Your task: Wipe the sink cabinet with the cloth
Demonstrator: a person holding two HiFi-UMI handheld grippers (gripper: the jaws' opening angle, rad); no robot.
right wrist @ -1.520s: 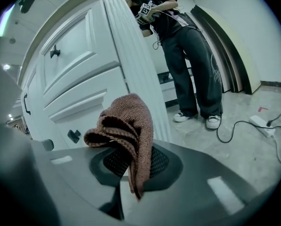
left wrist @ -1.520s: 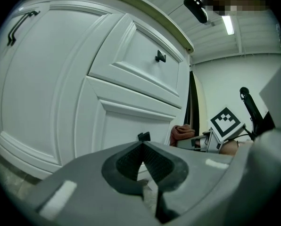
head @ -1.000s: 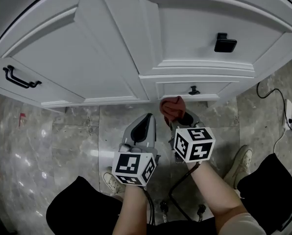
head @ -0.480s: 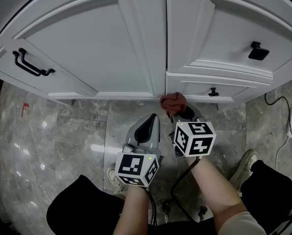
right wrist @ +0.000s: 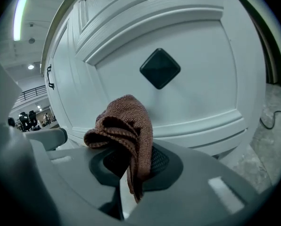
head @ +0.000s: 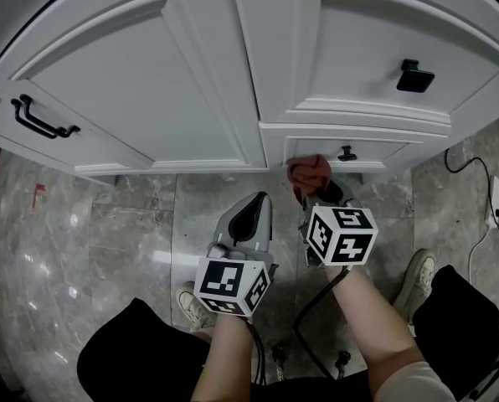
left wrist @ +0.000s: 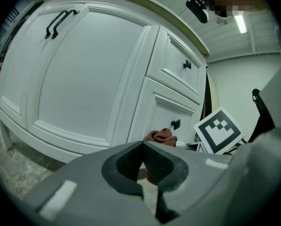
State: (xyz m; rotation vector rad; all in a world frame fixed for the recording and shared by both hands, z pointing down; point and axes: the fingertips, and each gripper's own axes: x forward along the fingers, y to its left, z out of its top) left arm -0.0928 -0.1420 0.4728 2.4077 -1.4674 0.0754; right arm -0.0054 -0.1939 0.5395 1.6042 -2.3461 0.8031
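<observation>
My right gripper (head: pixel 318 193) has its fingers pinching the cloth (right wrist: pixel 125 126) – a reddish-brown knit rag, bunched up, with a fold standing above the fingertips and a tail hanging down between the pads. In the head view the cloth sits at the lower drawer front (head: pixel 375 151) of the white sink cabinet (head: pixel 191 99), just left of that drawer's small dark knob (head: pixel 347 153). From the right gripper view the knob is above and slightly right of the bunched cloth; I cannot tell whether the cloth is actually pressed on the panel or just in front of it.

My left gripper (left wrist: pixel 143 149) hangs just beside the right one, lower and to its left, pointing at the cabinet base. Its fingers are pressed together with nothing between them – the cloth only shows behind them.

Further up the cabinet there is a square black knob (head: pixel 414 76) on the upper drawer and a black bar handle (head: pixel 42 119) on the far left door. Below lies a grey marble floor (head: pixel 107 224), with a black cable (head: pixel 471 170) trailing at the right.
</observation>
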